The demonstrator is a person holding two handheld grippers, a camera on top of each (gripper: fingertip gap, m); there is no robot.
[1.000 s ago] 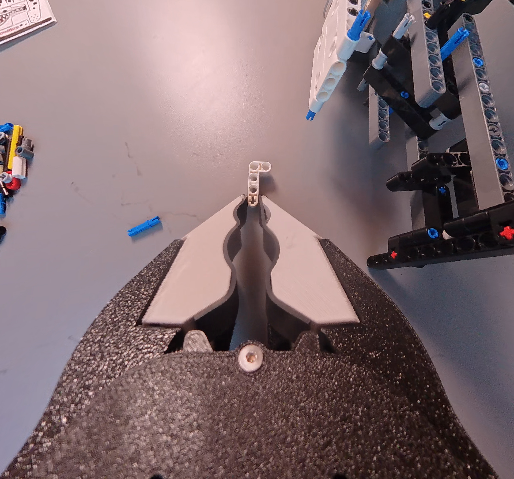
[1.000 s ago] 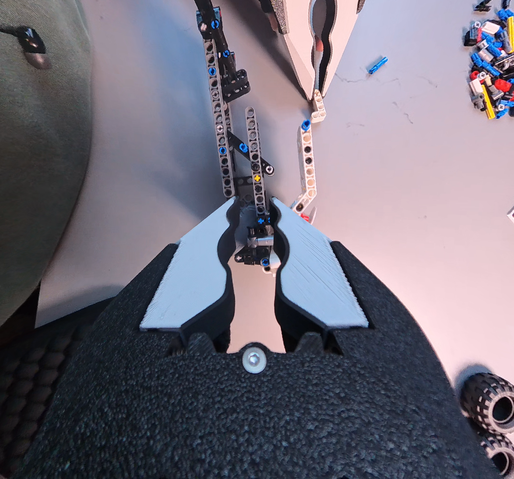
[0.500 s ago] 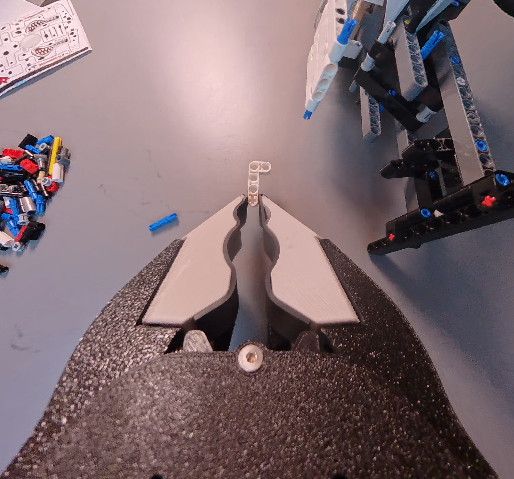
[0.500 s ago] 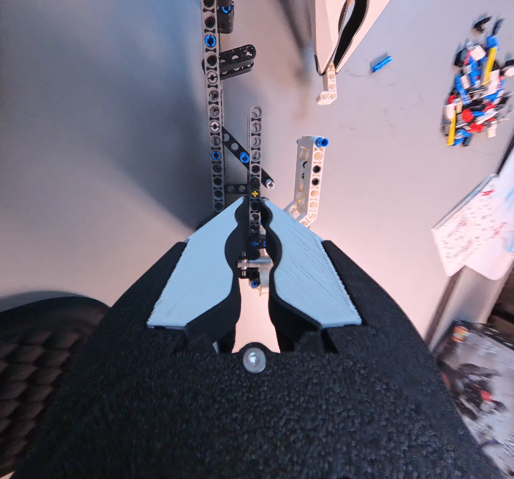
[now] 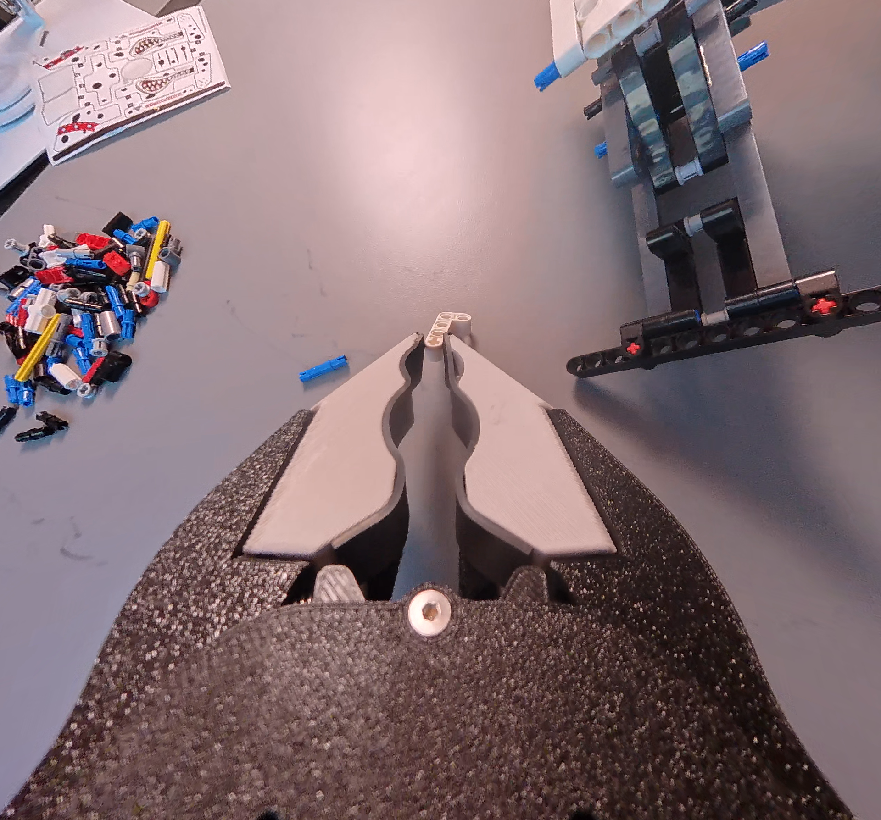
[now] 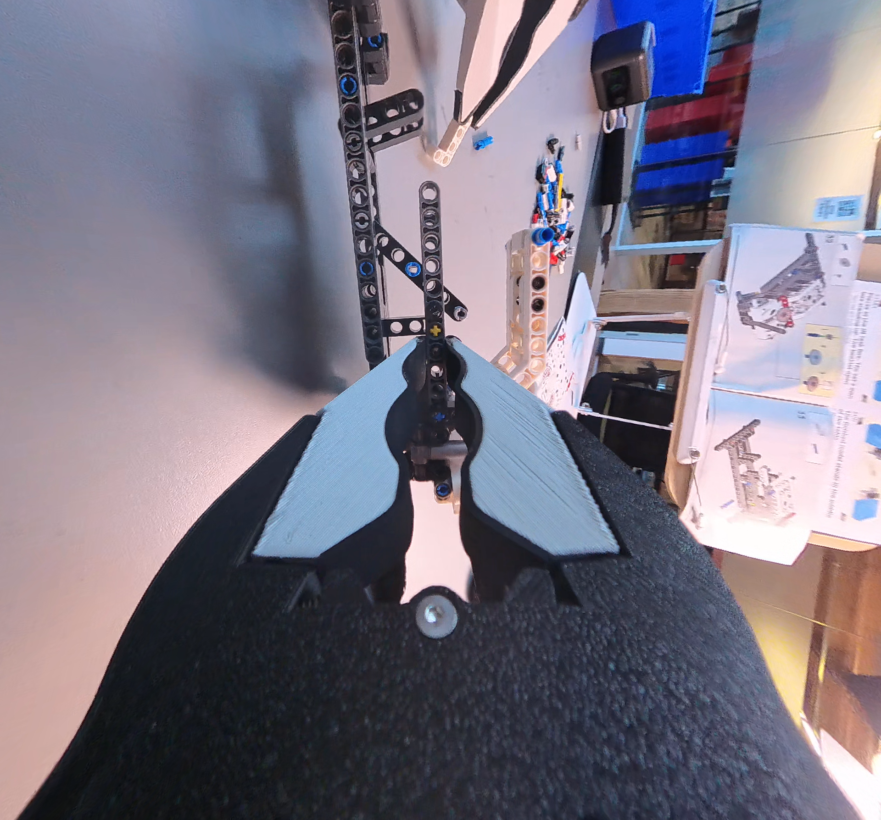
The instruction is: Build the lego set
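The build is only partly done: the right gripper (image 6: 435, 354) clamps the half-built model (image 6: 431, 273) at frame centre, the left gripper (image 5: 434, 342) pinches a small white L-shaped piece (image 5: 445, 326), and a pile of loose pieces (image 5: 71, 306) remains at left.

The right tool (image 6: 435, 349) has lifted and tilted the black-and-grey beam lego frame (image 6: 362, 206) off the grey tabletop (image 5: 381, 82); the left tool (image 5: 433, 339) has risen with its small white L-shaped beam (image 5: 445, 326).
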